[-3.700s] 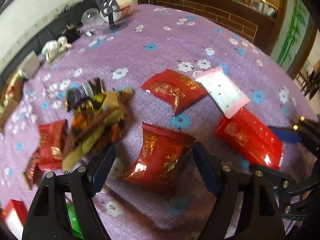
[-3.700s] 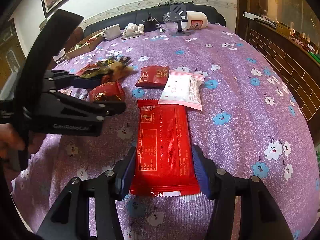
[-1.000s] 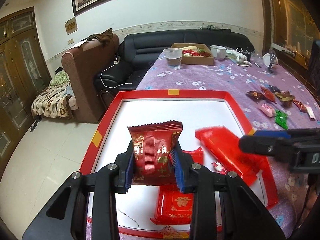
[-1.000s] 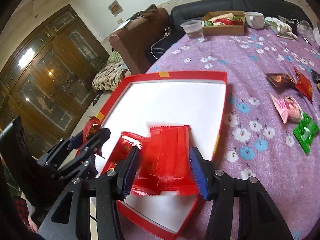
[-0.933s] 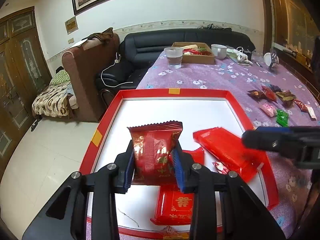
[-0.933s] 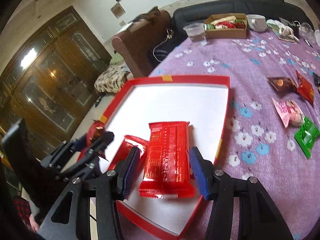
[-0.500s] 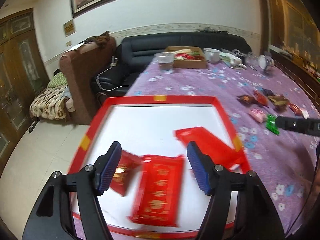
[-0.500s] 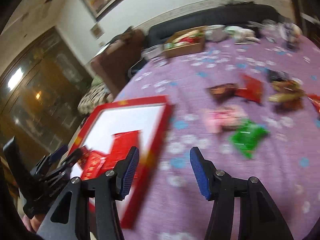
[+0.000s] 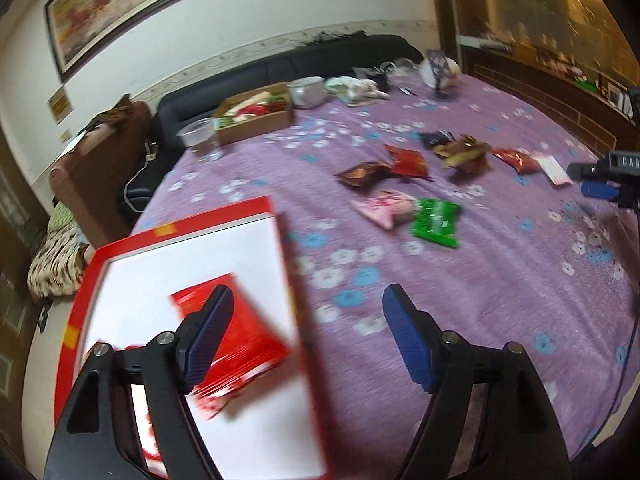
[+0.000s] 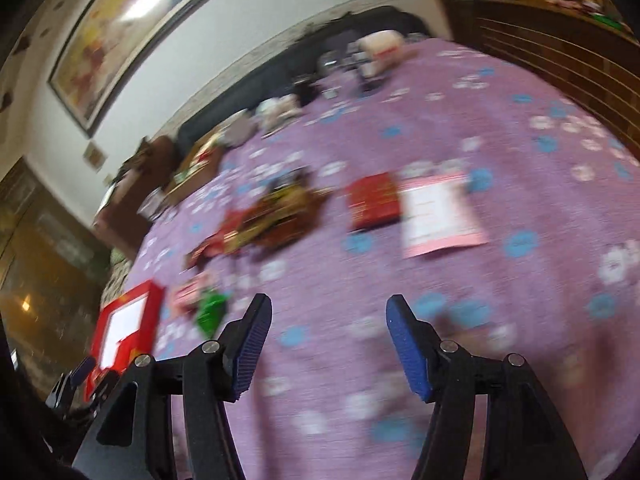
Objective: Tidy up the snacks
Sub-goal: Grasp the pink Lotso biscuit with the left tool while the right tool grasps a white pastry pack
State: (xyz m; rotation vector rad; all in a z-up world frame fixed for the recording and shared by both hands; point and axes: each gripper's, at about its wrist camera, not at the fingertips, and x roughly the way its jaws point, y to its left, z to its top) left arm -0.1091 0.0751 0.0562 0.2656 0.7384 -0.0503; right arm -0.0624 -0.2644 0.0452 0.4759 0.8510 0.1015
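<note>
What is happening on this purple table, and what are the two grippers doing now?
A person is sorting snacks into a red tray. Both grippers are empty with jaws just opening: the left gripper hangs at the tray's edge, above a red packet lying inside; the right gripper points at the loose snacks, such as a pink-white packet and a green packet.

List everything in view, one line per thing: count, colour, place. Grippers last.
tray: one, red rim, white floor, table's near-left edge
long packet: one, red, in the tray
green packet: one, on the cloth beside the pink packet
mixed wrappers: a loose cluster, red, brown and dark, mid-table
white packet: one, pink-edged, right of a red packet
cardboard box: one, brown, far side
plastic cup: one, clear, by the box
tablecloth: purple, flowered
left gripper: open, empty
right gripper: open, empty
</note>
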